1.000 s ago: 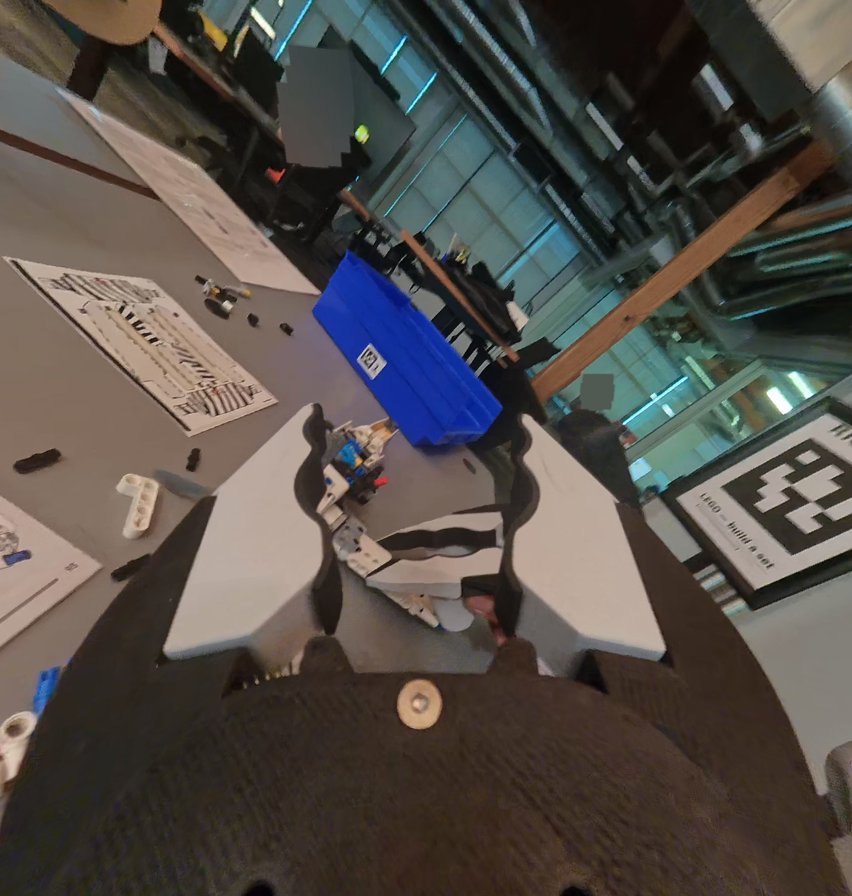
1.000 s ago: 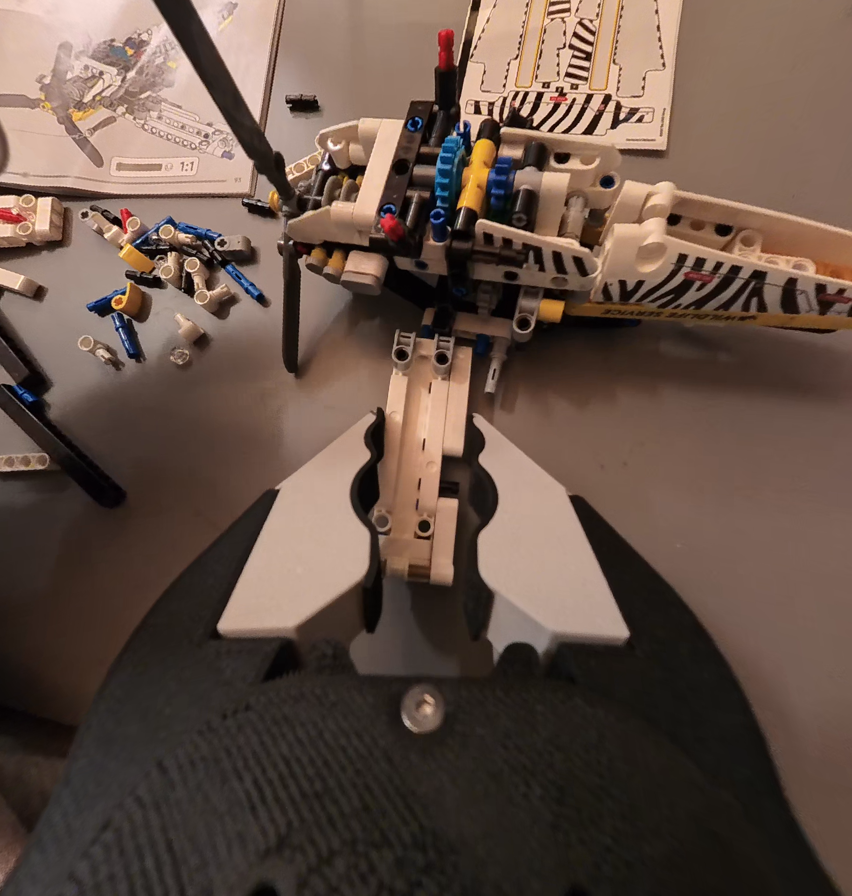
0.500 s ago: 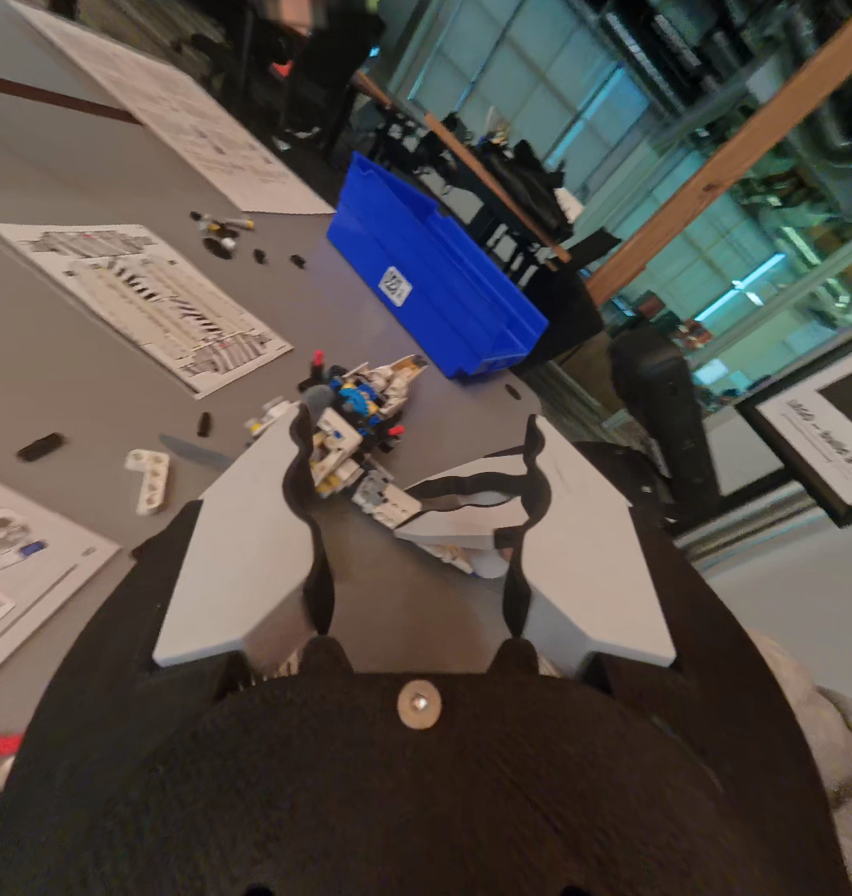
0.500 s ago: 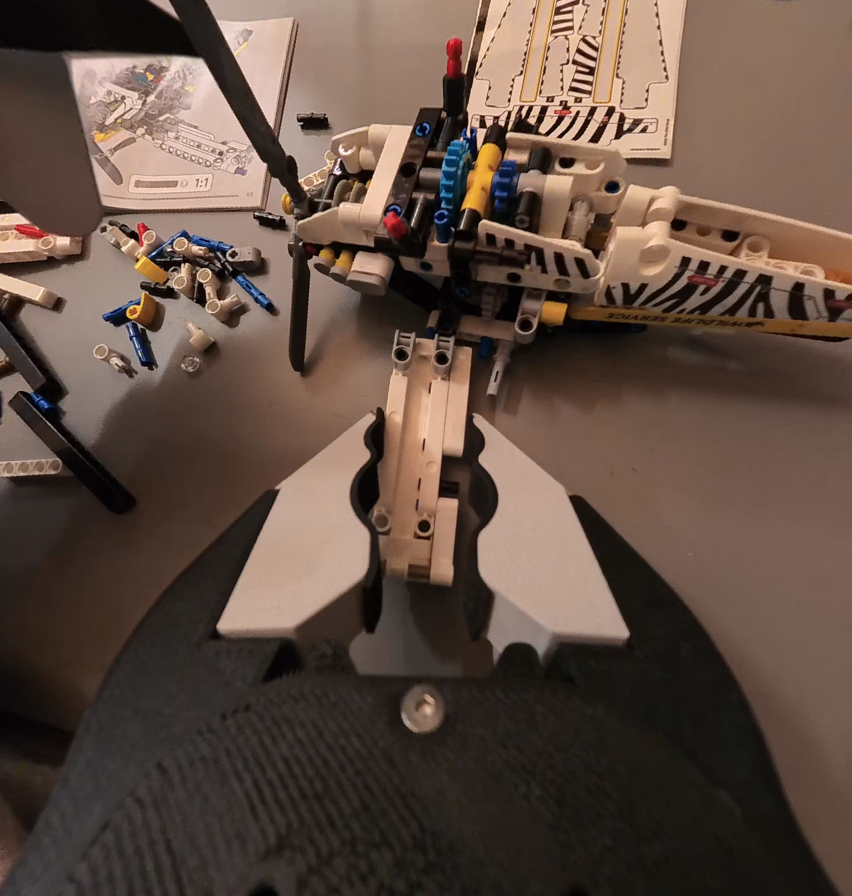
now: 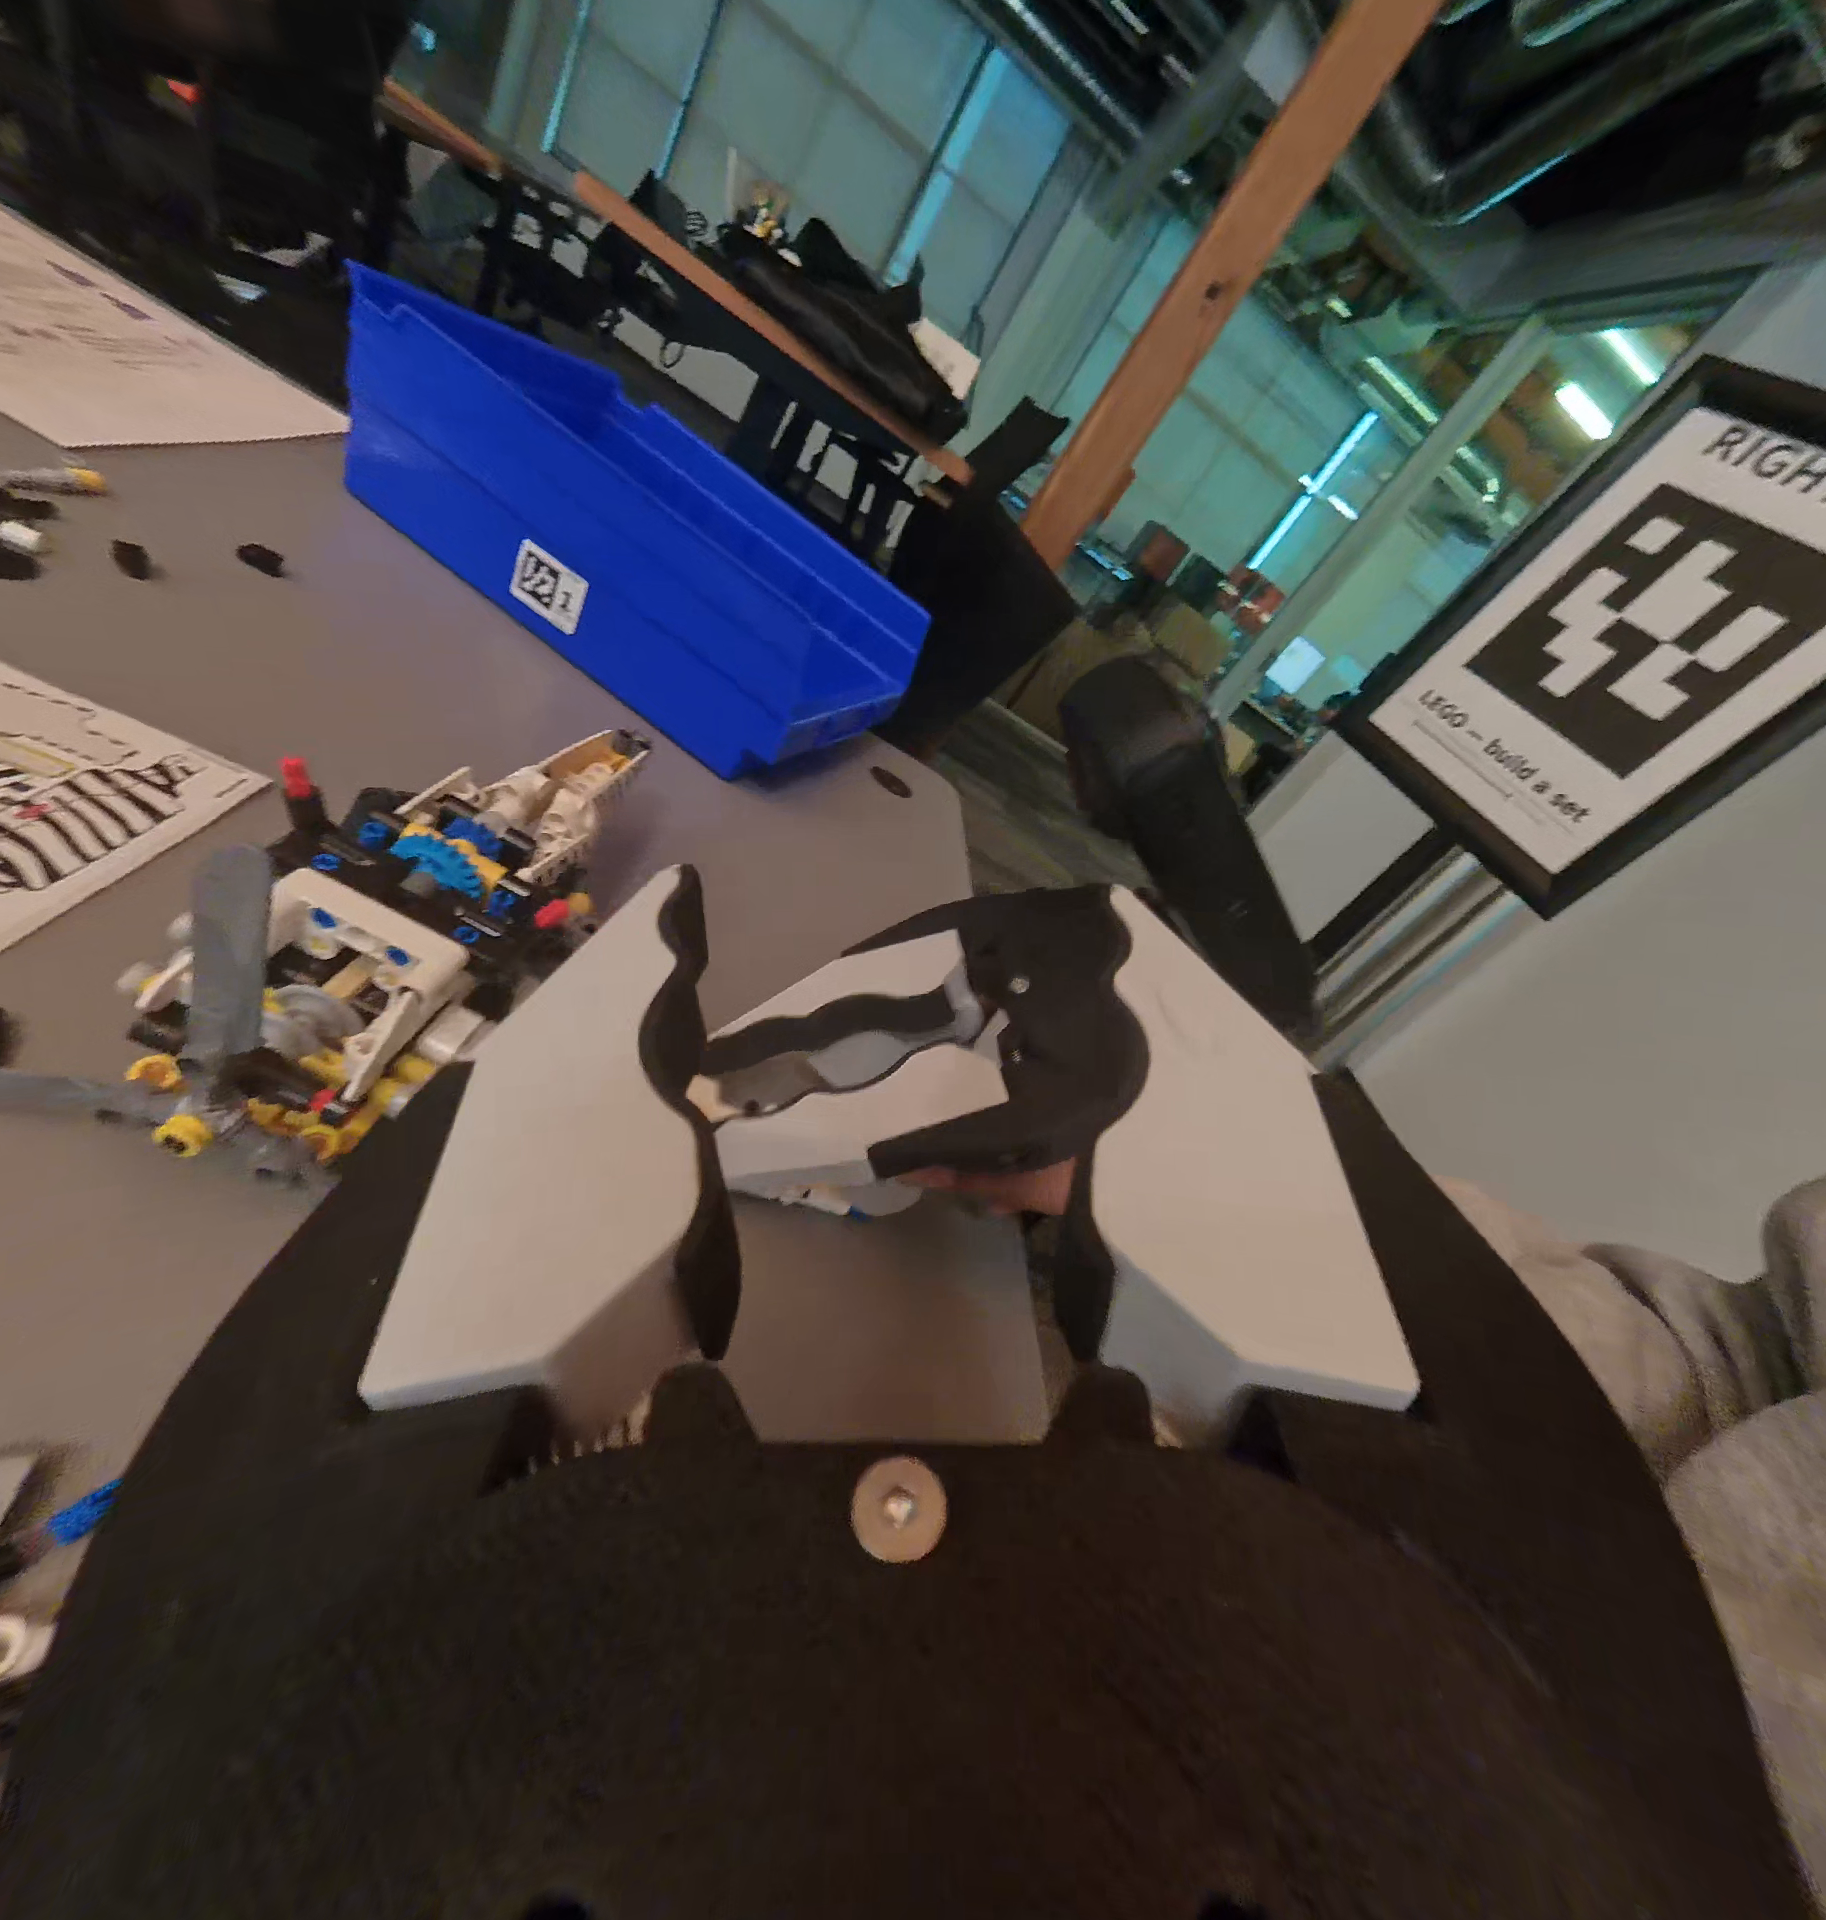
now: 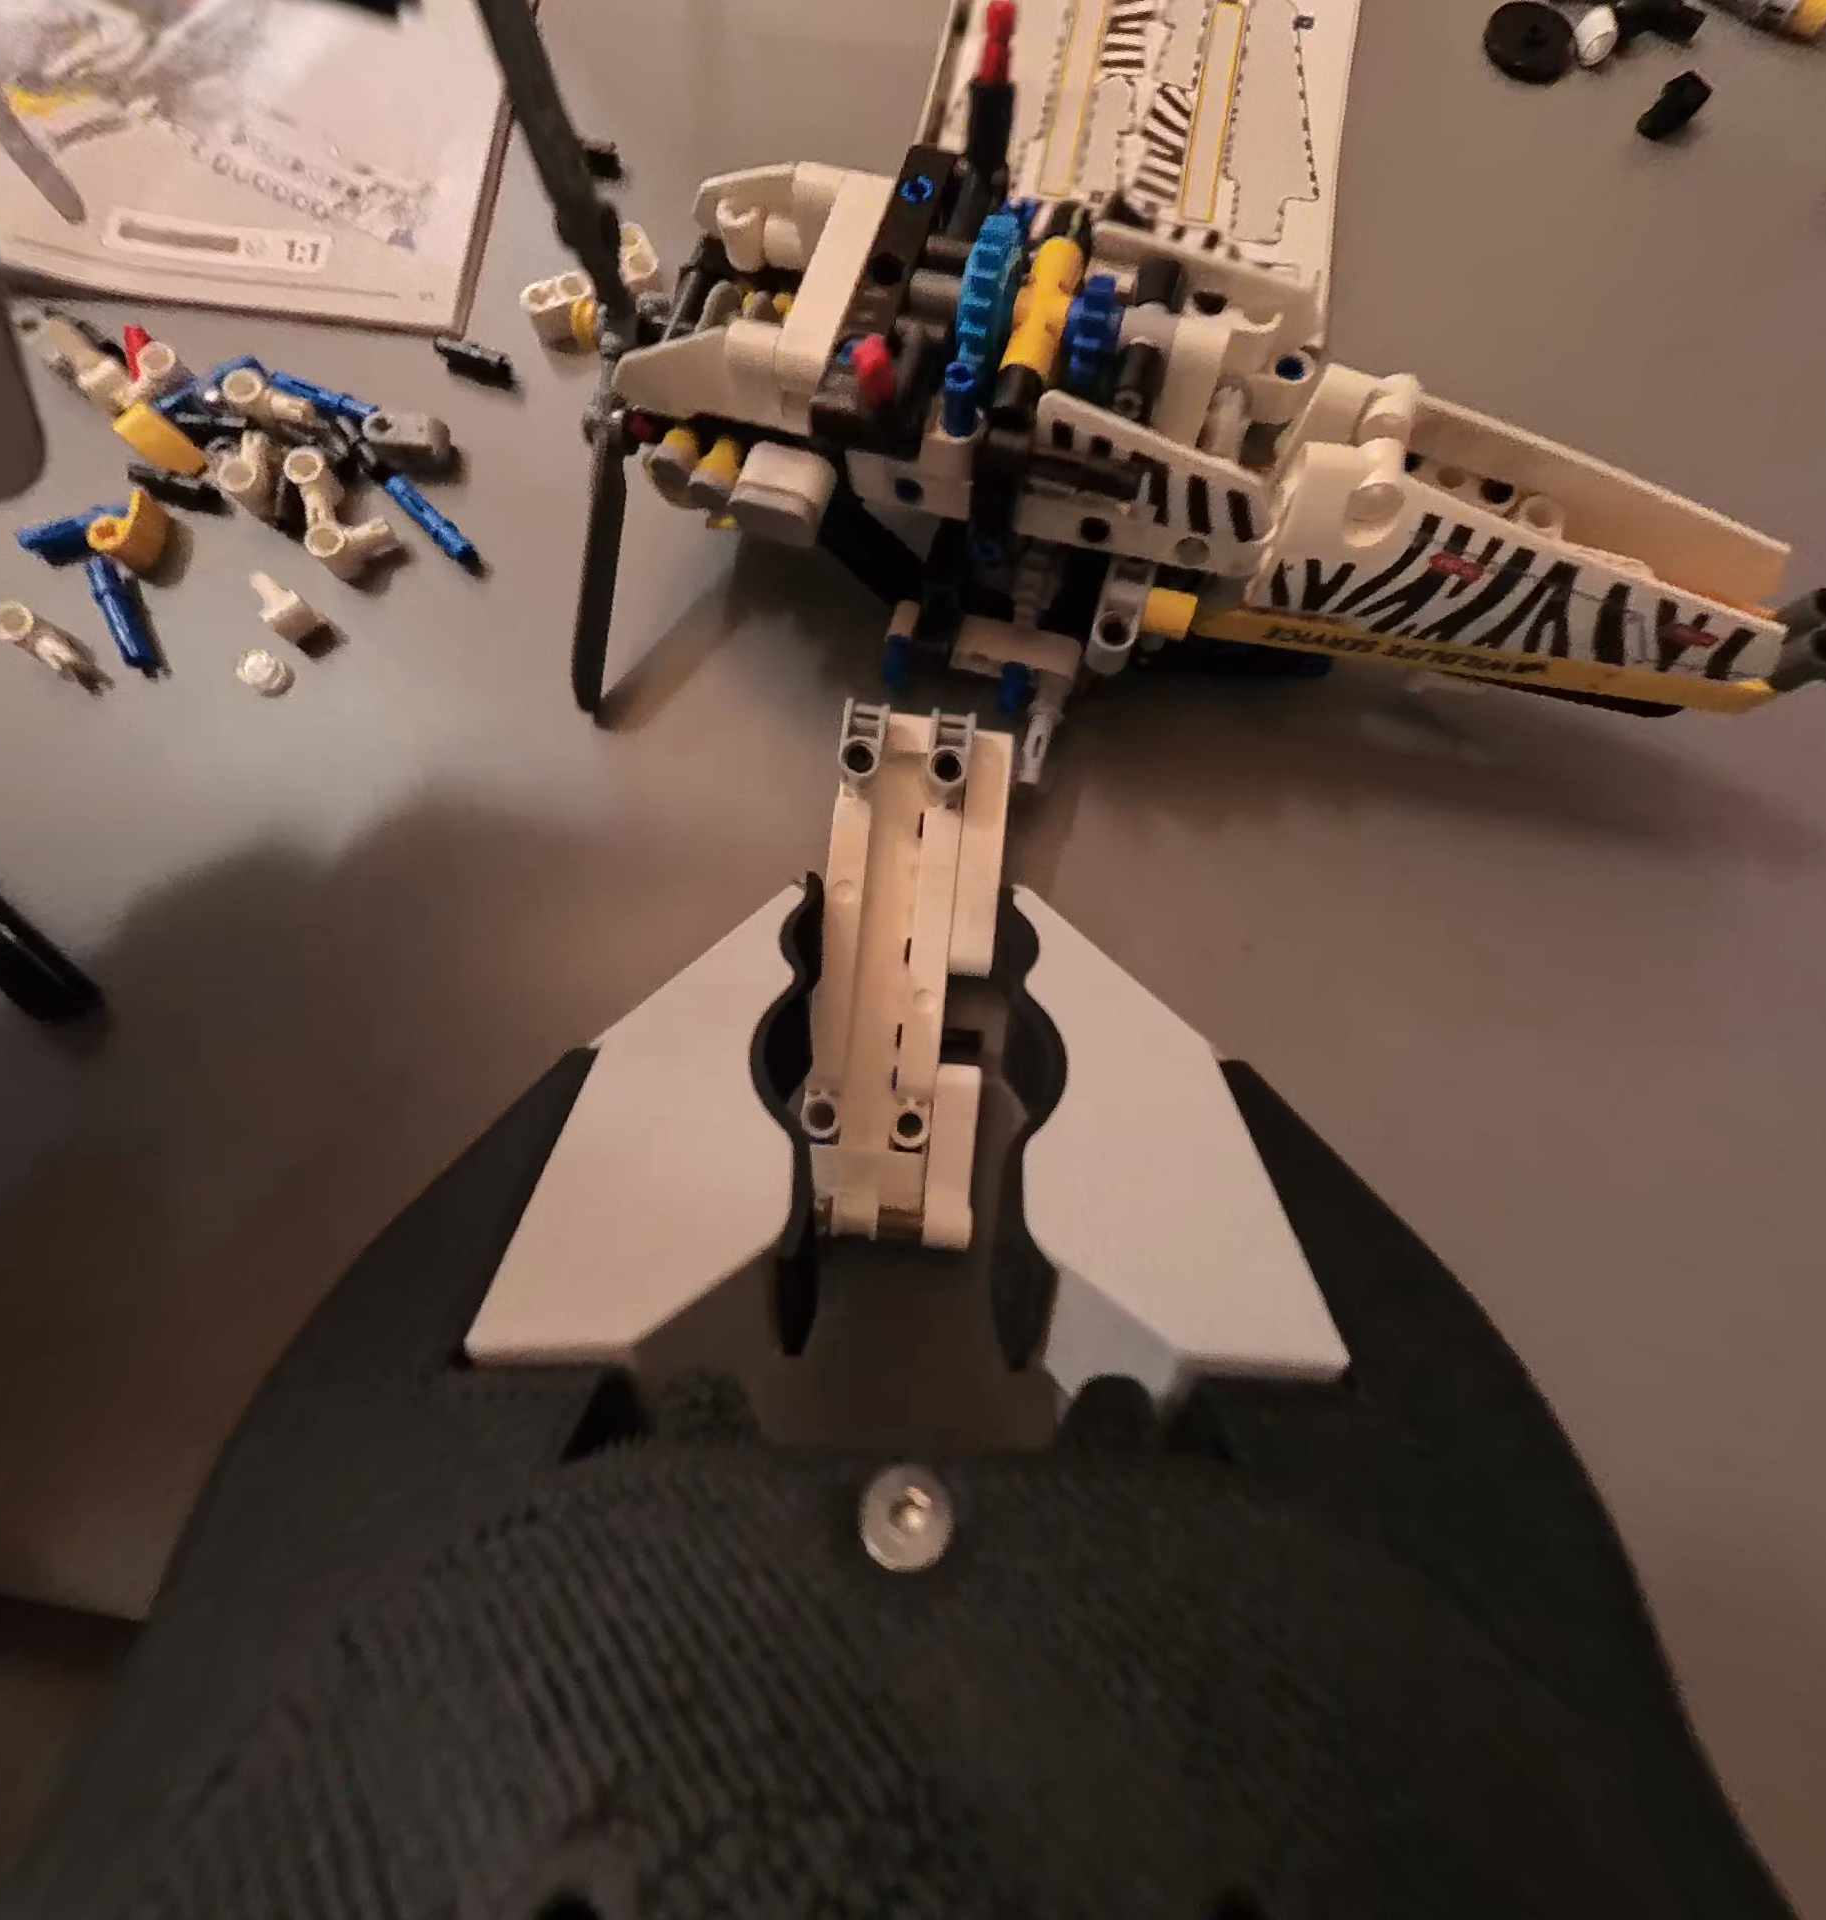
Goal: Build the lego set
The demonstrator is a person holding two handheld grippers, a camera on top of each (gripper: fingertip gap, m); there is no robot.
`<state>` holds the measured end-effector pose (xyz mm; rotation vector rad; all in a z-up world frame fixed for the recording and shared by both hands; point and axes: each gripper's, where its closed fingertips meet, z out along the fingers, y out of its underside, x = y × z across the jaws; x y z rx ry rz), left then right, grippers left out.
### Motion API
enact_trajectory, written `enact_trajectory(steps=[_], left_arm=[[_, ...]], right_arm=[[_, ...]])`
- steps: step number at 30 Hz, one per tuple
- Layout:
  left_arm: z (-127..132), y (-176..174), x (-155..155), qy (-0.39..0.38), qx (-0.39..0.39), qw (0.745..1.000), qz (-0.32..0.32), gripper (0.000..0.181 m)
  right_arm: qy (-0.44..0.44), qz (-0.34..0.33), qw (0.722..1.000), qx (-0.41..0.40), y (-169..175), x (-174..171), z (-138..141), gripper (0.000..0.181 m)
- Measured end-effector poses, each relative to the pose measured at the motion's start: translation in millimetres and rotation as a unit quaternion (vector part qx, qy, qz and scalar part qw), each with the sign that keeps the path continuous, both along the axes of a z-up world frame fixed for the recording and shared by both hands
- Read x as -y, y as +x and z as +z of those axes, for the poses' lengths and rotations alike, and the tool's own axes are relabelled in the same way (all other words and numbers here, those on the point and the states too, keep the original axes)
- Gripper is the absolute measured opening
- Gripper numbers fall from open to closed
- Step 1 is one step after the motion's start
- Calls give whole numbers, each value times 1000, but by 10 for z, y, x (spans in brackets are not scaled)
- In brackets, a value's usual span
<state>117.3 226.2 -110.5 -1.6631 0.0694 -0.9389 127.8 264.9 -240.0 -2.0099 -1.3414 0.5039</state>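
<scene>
A white Lego plane model with zebra stripes (image 6: 992,416) lies on the grey table. It also shows in the left wrist view (image 5: 400,935), left of my left fingers. My right gripper (image 6: 914,904) is shut on a long white wing assembly (image 6: 909,935). The assembly's grey-holed far end sits just short of the model's near side. My left gripper (image 5: 893,1039) is open and empty above the table. The right gripper (image 5: 867,1049) shows beyond it, between its fingers.
A pile of small loose pieces (image 6: 244,457) lies left of the model, below an instruction booklet (image 6: 234,177). A sticker sheet (image 6: 1148,125) lies behind the model. A blue bin (image 5: 618,561) stands at the back. The table edge (image 5: 950,831) is near the right gripper.
The left gripper has swung right and drawn nearer, so the model now sits left of its fingers. In the right view it has withdrawn to the left edge. The right gripper still holds the wing assembly.
</scene>
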Motion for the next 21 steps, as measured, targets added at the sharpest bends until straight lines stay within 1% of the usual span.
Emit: enact_trajectory(steps=[2, 3, 6, 12, 21], left_arm=[[47, 67, 45, 10, 8, 1000, -24, 66], [62, 104, 65, 13, 10, 999, -36, 65], [58, 196, 91, 13, 6, 998, -56, 67], [28, 267, 104, 8, 0, 997, -70, 68], [-28, 301, 84, -3, 0, 997, -72, 71]], right_arm=[[0, 30, 999, -27, -29, 83, -39, 32], [-2, 37, 998, -45, -32, 108, -36, 32], [-17, 40, 998, -54, -22, 124, -34, 32], [-7, 48, 998, -49, -30, 144, -38, 32], [5, 52, 998, -44, -33, 153, -39, 32]])
